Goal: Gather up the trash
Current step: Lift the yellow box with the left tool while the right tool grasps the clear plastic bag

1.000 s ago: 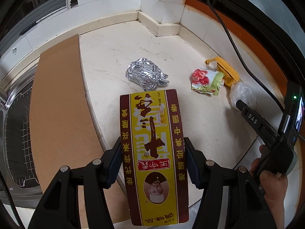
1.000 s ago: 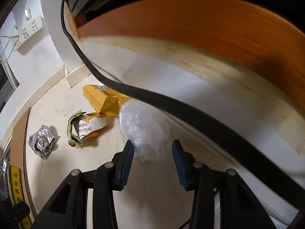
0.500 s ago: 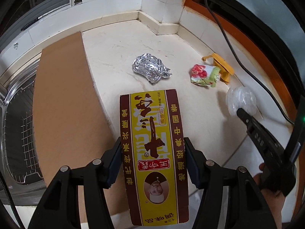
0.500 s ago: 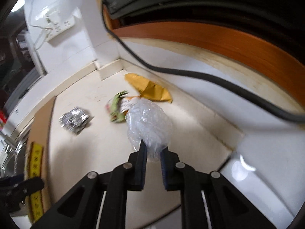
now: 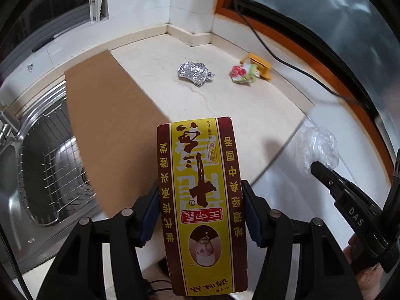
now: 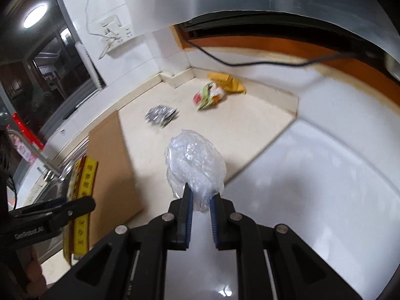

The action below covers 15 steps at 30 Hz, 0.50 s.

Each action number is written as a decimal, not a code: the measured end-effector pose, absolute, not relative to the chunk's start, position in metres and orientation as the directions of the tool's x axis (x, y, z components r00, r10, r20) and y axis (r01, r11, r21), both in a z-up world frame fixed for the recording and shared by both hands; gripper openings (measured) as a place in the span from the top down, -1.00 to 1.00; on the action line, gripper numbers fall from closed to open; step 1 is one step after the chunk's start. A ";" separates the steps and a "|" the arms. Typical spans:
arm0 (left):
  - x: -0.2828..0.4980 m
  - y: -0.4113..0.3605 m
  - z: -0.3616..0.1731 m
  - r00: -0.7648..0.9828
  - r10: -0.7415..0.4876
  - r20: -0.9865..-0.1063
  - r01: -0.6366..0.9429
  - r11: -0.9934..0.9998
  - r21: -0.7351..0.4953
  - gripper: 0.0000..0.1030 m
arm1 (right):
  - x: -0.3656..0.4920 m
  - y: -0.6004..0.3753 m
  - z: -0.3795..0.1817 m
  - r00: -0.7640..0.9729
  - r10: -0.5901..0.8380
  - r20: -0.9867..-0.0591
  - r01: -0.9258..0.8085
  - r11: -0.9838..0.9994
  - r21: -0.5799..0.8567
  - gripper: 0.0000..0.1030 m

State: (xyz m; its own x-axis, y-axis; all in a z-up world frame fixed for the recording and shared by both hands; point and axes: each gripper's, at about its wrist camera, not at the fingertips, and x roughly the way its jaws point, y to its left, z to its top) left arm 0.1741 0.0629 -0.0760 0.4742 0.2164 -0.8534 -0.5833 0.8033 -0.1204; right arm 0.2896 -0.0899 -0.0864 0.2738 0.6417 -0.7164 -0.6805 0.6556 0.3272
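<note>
Clear plastic wad (image 6: 195,165) is clamped in the right claw (image 6: 200,201); the left claw (image 5: 200,215) is clamped on the yellow box (image 5: 202,200), long axis pointing up-frame. Remaining trash, the foil ball (image 5: 195,72) and red-green wrapper (image 5: 243,73), lies on the table (image 5: 250,115) toward upper centre, well apart from both claws, neither clearly nearer.

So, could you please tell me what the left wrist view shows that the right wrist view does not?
Only the left wrist view shows the sink basin with its wire rack, and the printed face of the seasoning box in the left gripper. Only the right wrist view shows the wall socket and ceiling light. Both show the clear plastic bag in the right gripper, the foil wrapper and the cardboard sheet.
</note>
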 end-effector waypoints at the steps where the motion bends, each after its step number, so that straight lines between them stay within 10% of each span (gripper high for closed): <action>1: 0.167 0.060 -0.074 0.478 0.215 -0.852 -0.574 0.810 -0.118 -0.13 | 0.279 -0.095 -0.086 0.271 0.639 -0.719 -0.677 0.658 0.330 0.76; 15: 0.024 0.022 -0.079 0.535 0.112 -0.837 -0.367 0.924 -0.111 -0.13 | 0.094 -0.127 -0.081 0.291 0.561 -0.775 -0.594 0.741 0.313 0.76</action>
